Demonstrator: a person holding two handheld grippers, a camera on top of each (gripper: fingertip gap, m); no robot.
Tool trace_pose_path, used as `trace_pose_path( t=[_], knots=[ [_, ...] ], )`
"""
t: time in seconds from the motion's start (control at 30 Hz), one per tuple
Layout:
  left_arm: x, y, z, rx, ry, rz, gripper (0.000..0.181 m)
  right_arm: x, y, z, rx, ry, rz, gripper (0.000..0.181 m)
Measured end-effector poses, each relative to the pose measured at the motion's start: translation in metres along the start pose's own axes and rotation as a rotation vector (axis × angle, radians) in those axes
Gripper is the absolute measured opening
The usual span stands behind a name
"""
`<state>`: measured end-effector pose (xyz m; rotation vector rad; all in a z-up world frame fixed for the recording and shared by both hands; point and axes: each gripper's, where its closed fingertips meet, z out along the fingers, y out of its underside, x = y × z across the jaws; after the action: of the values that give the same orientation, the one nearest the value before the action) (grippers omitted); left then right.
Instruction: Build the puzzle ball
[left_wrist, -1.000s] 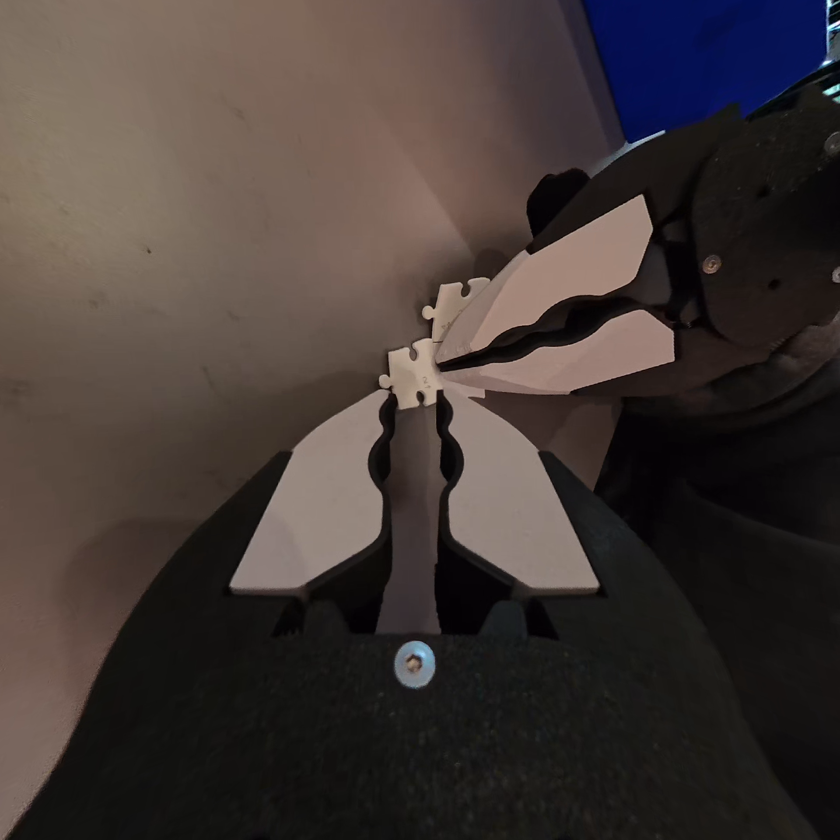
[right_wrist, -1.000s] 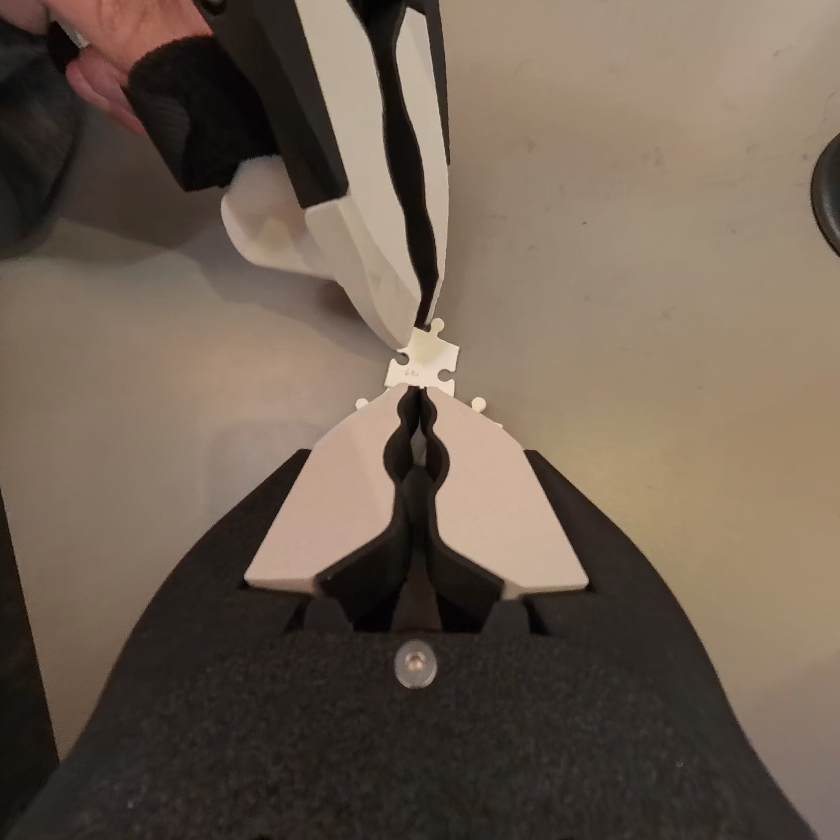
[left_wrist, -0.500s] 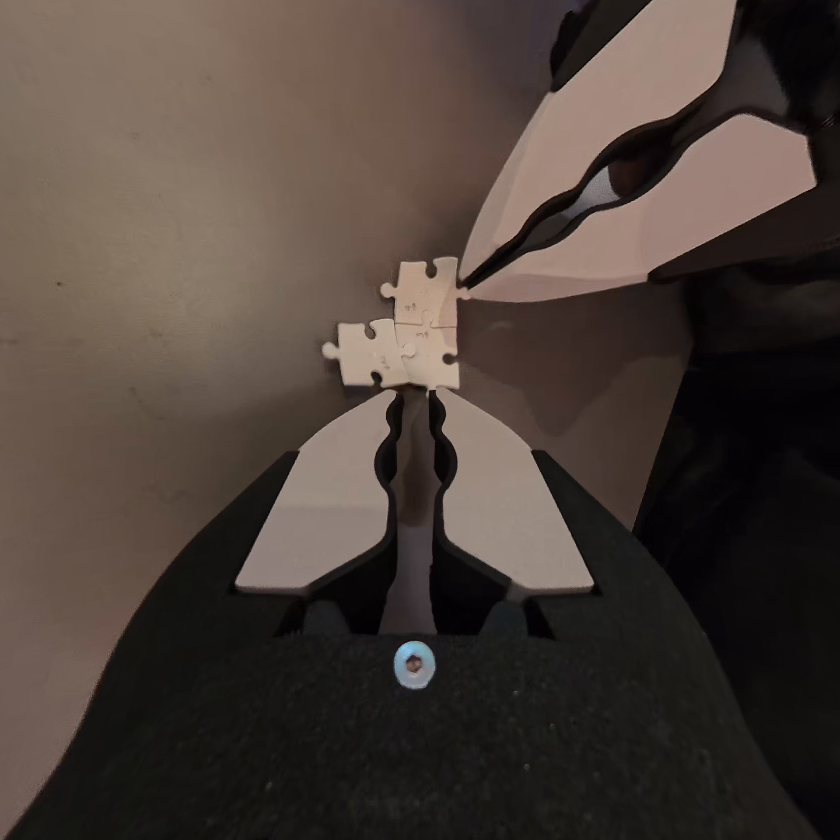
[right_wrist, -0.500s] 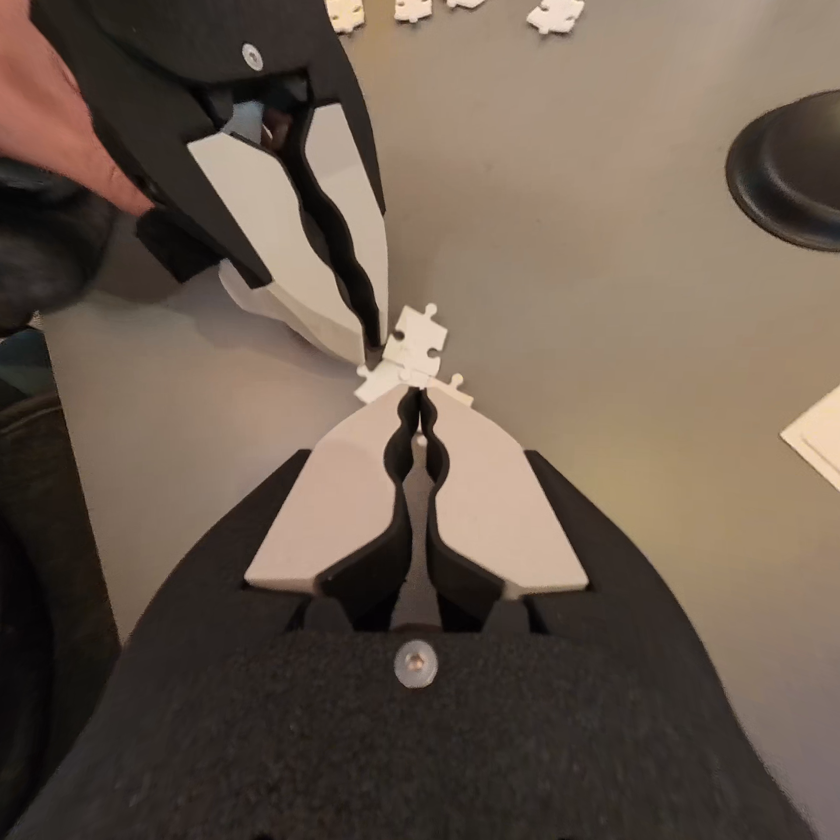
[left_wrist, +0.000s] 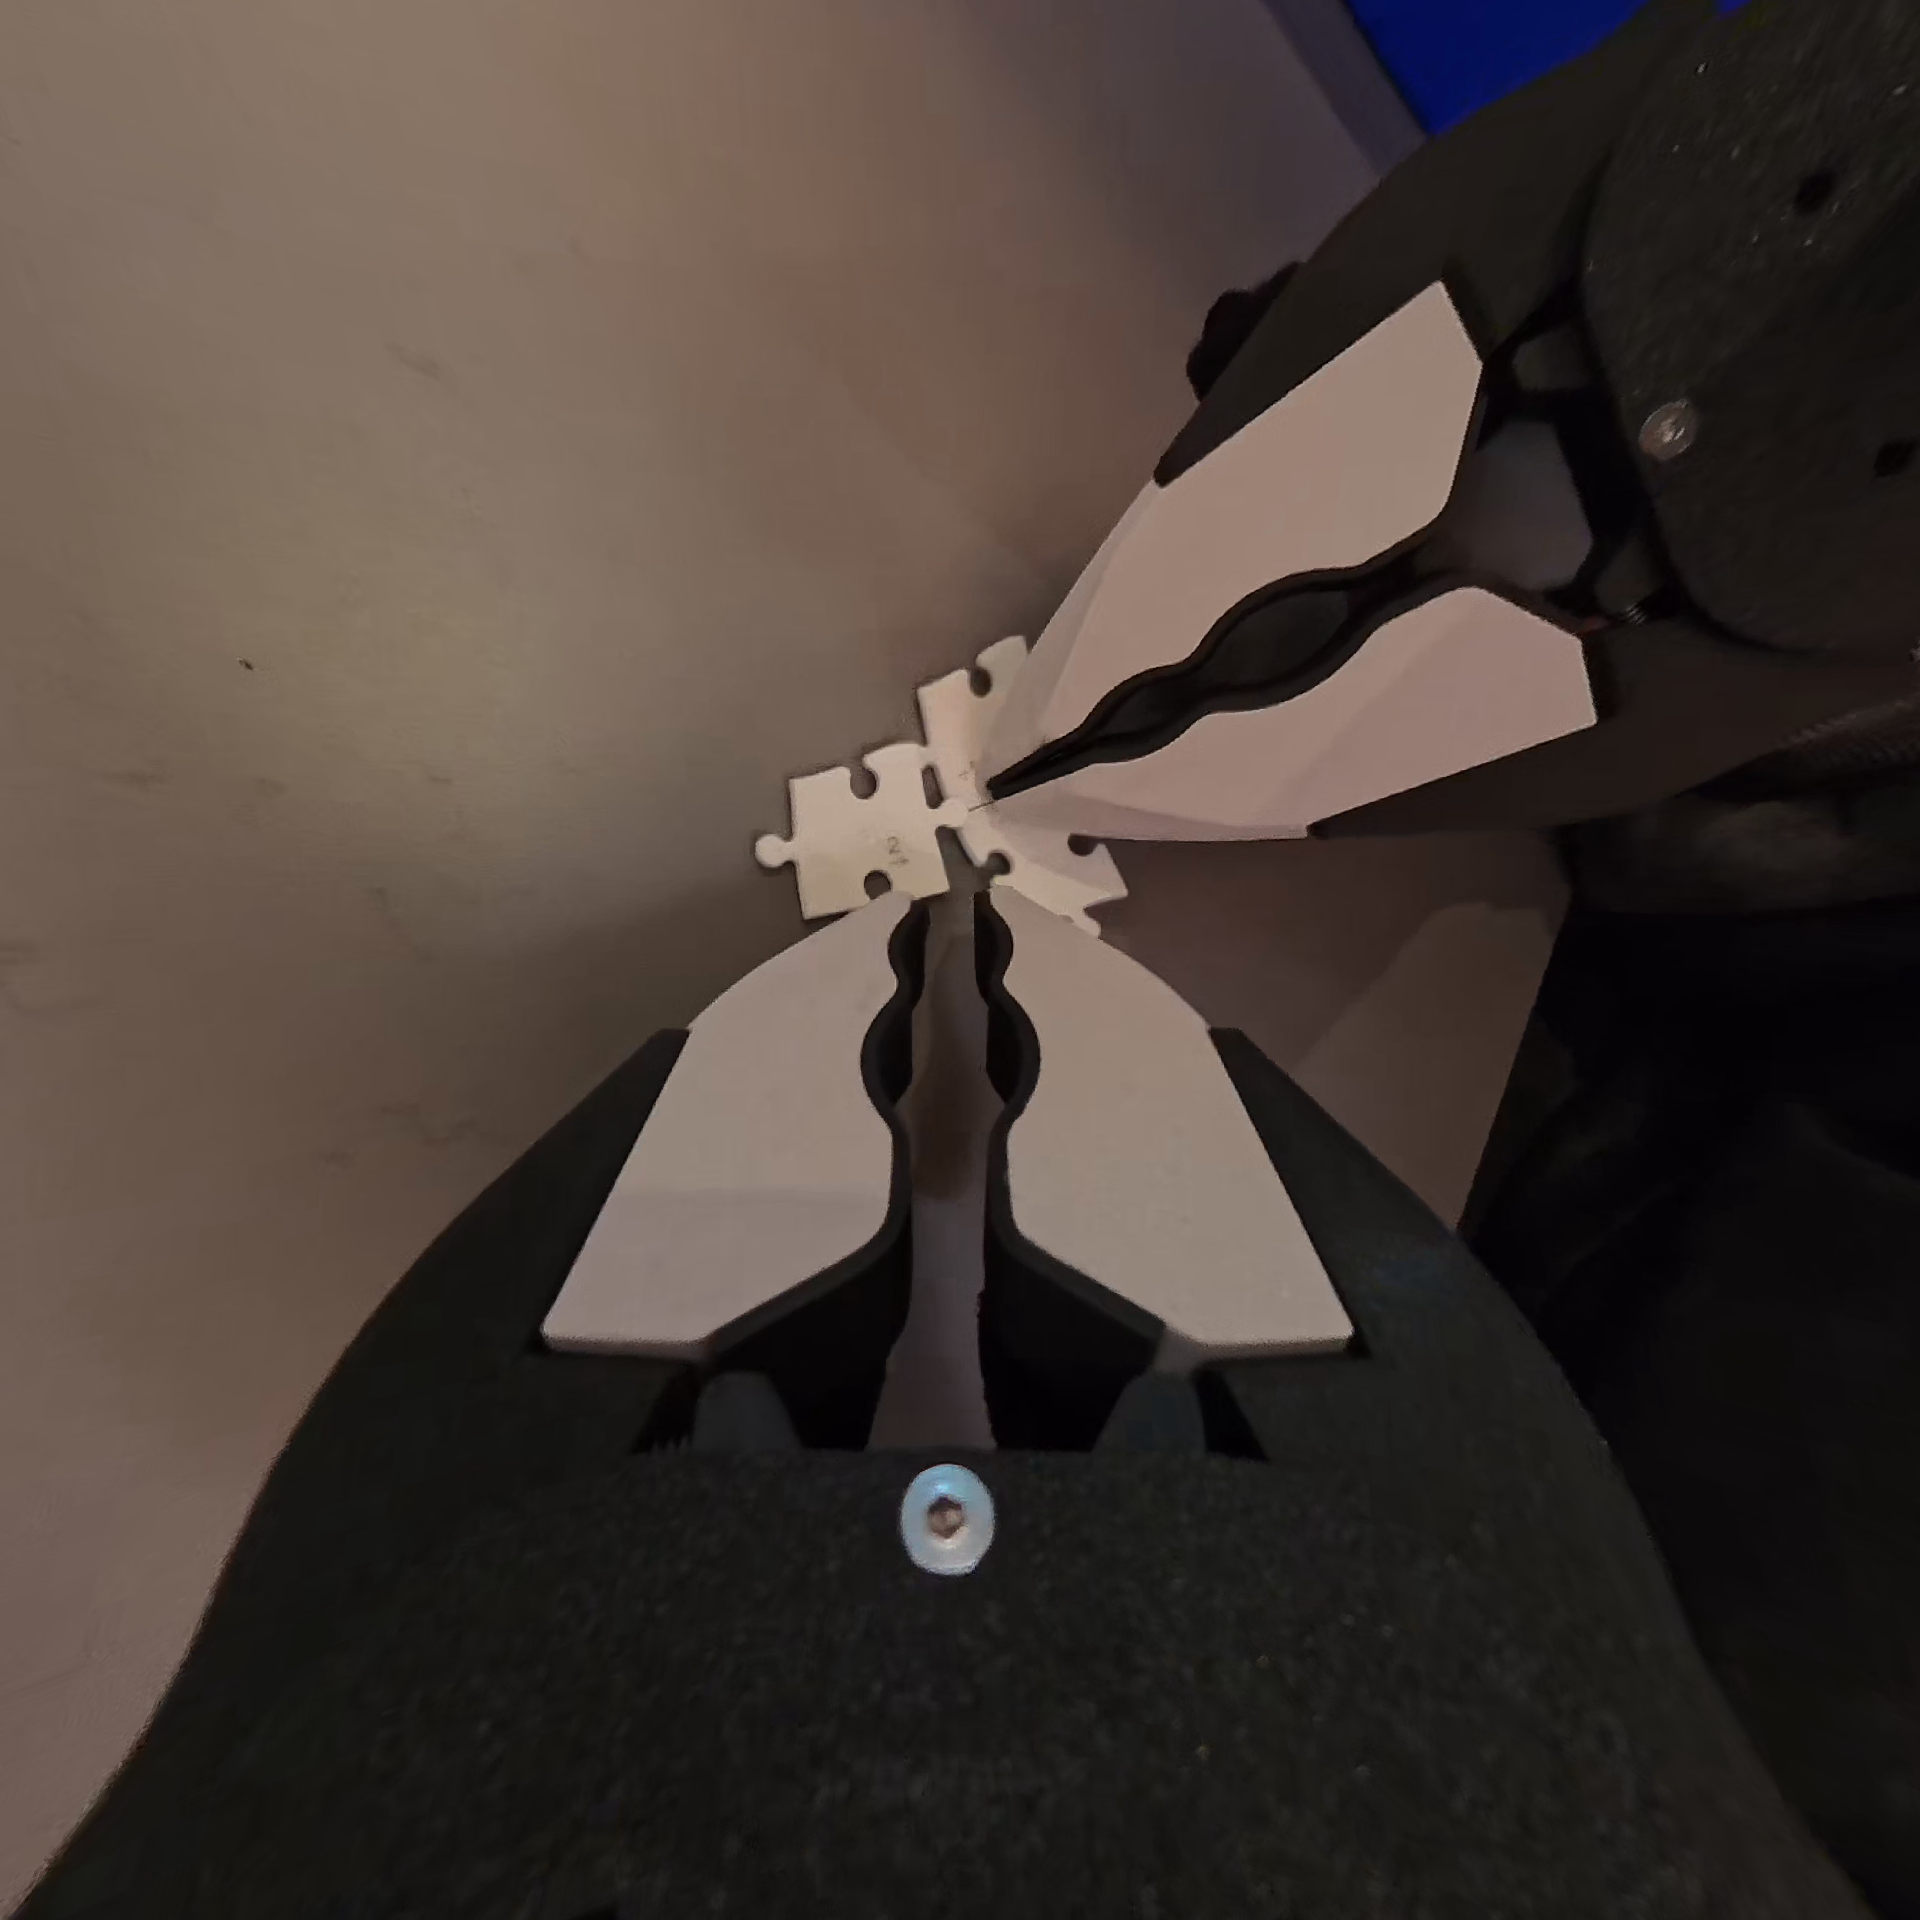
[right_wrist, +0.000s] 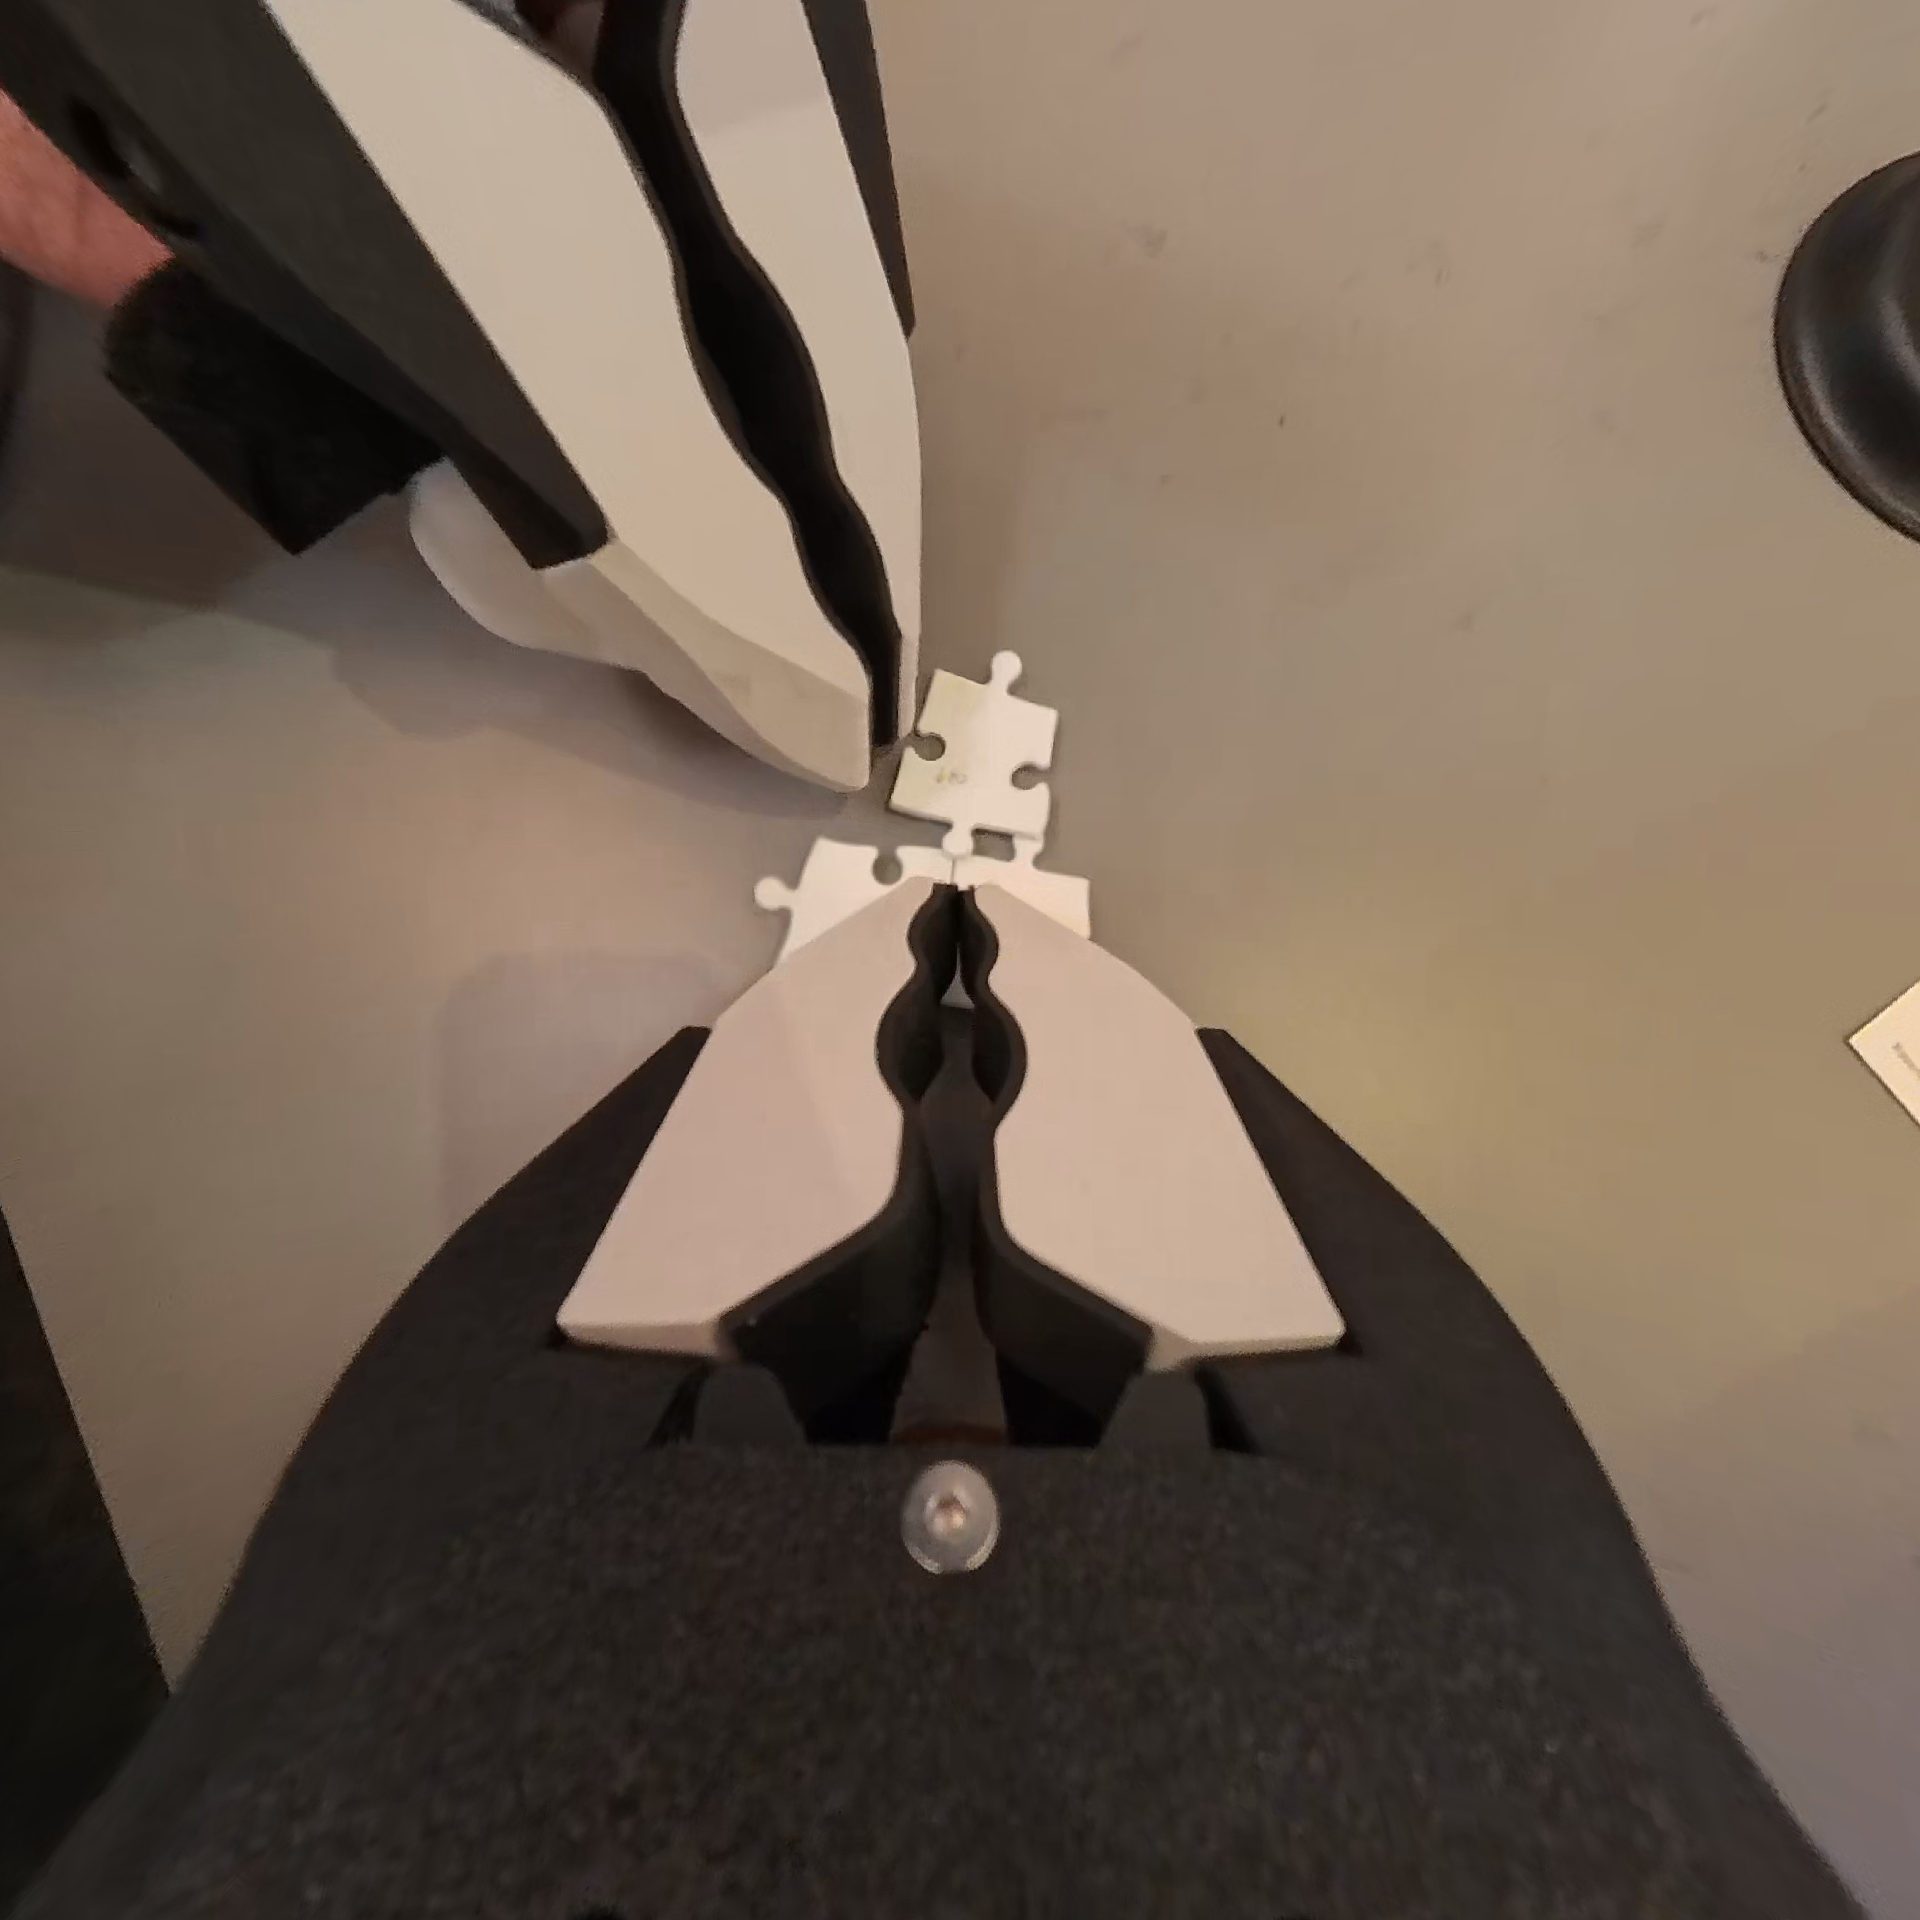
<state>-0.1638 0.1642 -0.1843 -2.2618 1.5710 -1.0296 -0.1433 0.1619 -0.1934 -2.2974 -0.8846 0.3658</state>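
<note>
Your right gripper (right_wrist: 954, 902): jaws clenched on the joined white puzzle pieces (right_wrist: 831, 878), held at its tips above the grey table (right_wrist: 1351, 520). Your left gripper (left_wrist: 948, 906): jaws slightly parted, nothing between them, tips just short of the near piece (left_wrist: 862, 844). Just beyond your right tips, one more piece (right_wrist: 977, 753) hooks on by its tab. Far right of your right gripper: a black round object (right_wrist: 1860, 343), a white card (right_wrist: 1896, 1049).

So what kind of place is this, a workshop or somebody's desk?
Probably a desk or worktable indoors, though little shows. A plain grey tabletop fills both views, with a black round base and a paper card at its edge.
</note>
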Motion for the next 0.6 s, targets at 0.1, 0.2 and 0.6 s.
trace_pose_path(
  t=[0.1, 0.2, 0.6],
  knots=[
    [0.001, -0.002, -0.003, 0.01, -0.016, -0.005, 0.008, 0.0, 0.0, 0.0, -0.007, 0.009, -0.011, 0.0],
    [0.004, -0.002, -0.008, 0.027, -0.018, -0.013, 0.008, 0.0, -0.003, -0.003, 0.007, 0.013, -0.011, 0.0],
    [-0.008, 0.002, -0.014, 0.06, -0.051, -0.03, 0.012, -0.006, -0.002, 0.002, -0.027, -0.001, -0.067, 0.0]
  ],
)
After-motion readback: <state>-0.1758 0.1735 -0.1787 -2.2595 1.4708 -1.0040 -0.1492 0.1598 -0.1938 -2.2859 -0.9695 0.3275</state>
